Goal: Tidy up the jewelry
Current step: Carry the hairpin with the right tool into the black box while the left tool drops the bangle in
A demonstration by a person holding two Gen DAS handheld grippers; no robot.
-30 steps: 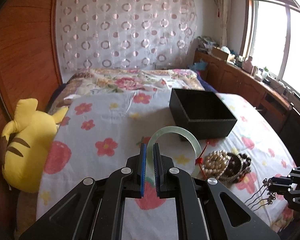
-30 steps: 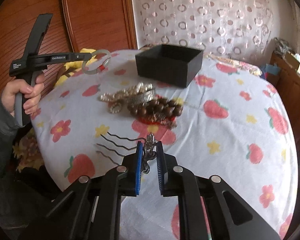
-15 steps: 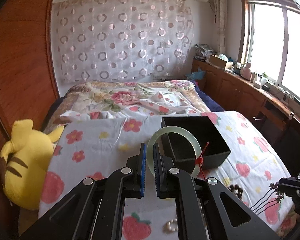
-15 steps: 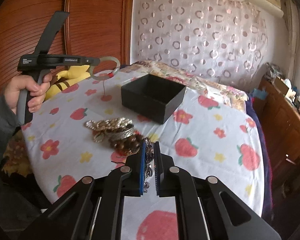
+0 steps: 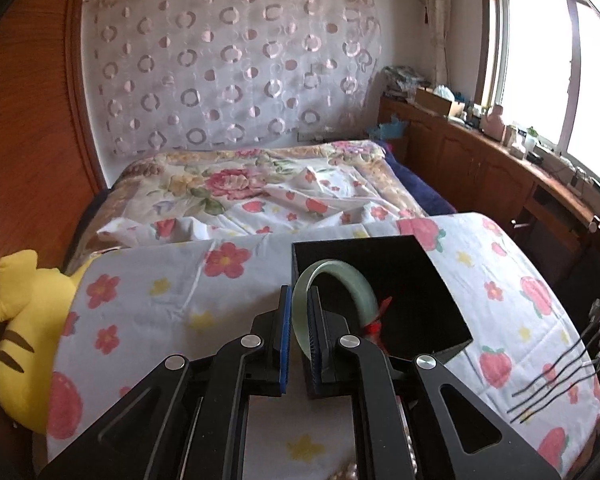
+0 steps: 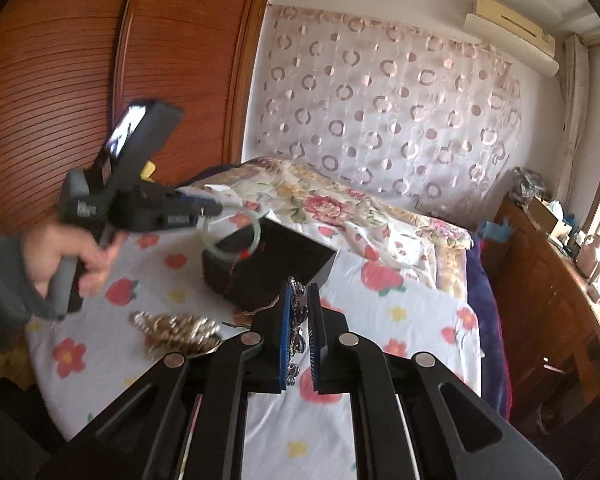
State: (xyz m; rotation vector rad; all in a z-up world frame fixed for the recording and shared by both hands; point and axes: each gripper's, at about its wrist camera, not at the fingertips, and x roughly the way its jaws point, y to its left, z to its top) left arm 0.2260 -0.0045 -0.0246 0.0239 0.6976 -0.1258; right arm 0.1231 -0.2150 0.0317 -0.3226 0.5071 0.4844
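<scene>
My left gripper [image 5: 299, 300] is shut on a pale green jade bangle [image 5: 342, 276] with a red string tag, held over the open black box [image 5: 432, 280]. In the right wrist view the same bangle [image 6: 230, 240] hangs above the box [image 6: 292, 264]. My right gripper [image 6: 299, 292] is shut on a silver ornate hair comb [image 6: 296, 312]; its dark wavy prongs show in the left wrist view [image 5: 552, 380]. A pile of pearl and silver jewelry [image 6: 176, 330] lies on the strawberry-print sheet in front of the box.
A yellow plush toy [image 5: 16, 344] lies at the bed's left edge by the wooden wardrobe [image 6: 100, 80]. A rumpled floral quilt [image 5: 252, 188] lies behind the box. A wooden cabinet [image 5: 500, 176] with clutter runs under the window on the right.
The left gripper has carried the bangle forward from in front of the box to over its opening. The right gripper has lifted the comb and moved it toward the box.
</scene>
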